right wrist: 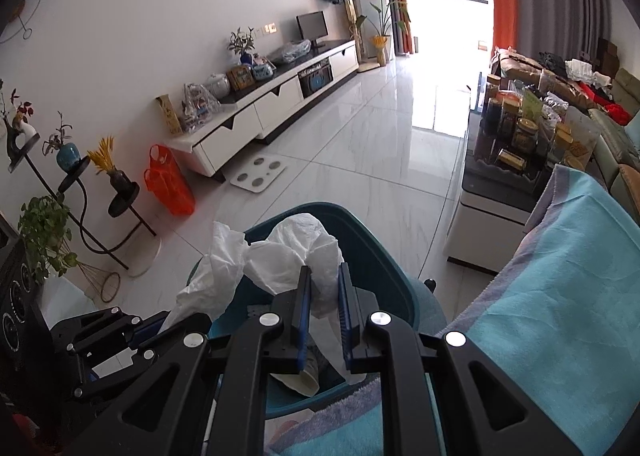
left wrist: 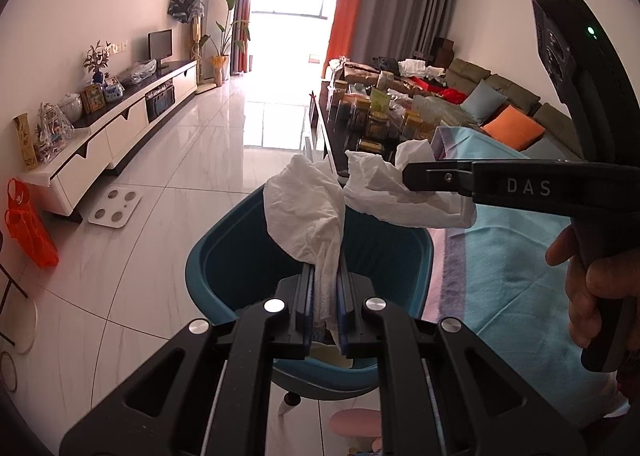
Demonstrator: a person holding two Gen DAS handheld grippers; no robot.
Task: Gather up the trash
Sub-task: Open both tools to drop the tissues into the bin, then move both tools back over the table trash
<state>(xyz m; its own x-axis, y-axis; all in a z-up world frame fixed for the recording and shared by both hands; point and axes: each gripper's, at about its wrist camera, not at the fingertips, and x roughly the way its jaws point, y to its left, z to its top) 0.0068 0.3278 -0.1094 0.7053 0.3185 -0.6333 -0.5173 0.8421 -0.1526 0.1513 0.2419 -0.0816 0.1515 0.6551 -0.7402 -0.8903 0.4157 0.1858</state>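
Trash, left piece: a crumpled white tissue (left wrist: 304,211), pinched between the pads of your left gripper (left wrist: 325,276), which is closed tight on it; the wad fans out above the fingertips, over the open mouth of the bin.
Trash, right piece: a second white tissue (right wrist: 296,260), clamped in your right gripper (right wrist: 324,276), jaws nearly together with the paper bunched between them; it hangs above the same bin.
Bin: a teal waste bin (left wrist: 224,256) on the tiled floor, just beside the blue blanket (left wrist: 516,256); your gripper bodies cover its near rim in both views.
Bin contents: a pale paper cup (right wrist: 298,378) lies on its side inside; what else is in there you cannot make out past the fingers and the tissue.
Right hand: your fingers (left wrist: 592,288) wrap the right handle at the frame edge, cut off there.
Surface under blanket: hidden; the cloth drapes it fully.
Low table: crowded with jars (left wrist: 380,119), labels too small to read.
Floor items: a white bathroom scale (left wrist: 115,207) and an orange mesh bag (left wrist: 30,228) near the TV cabinet (left wrist: 120,127), well apart from the bin.
Below bin: a pink shape (left wrist: 354,426), partly blocked, unidentifiable.
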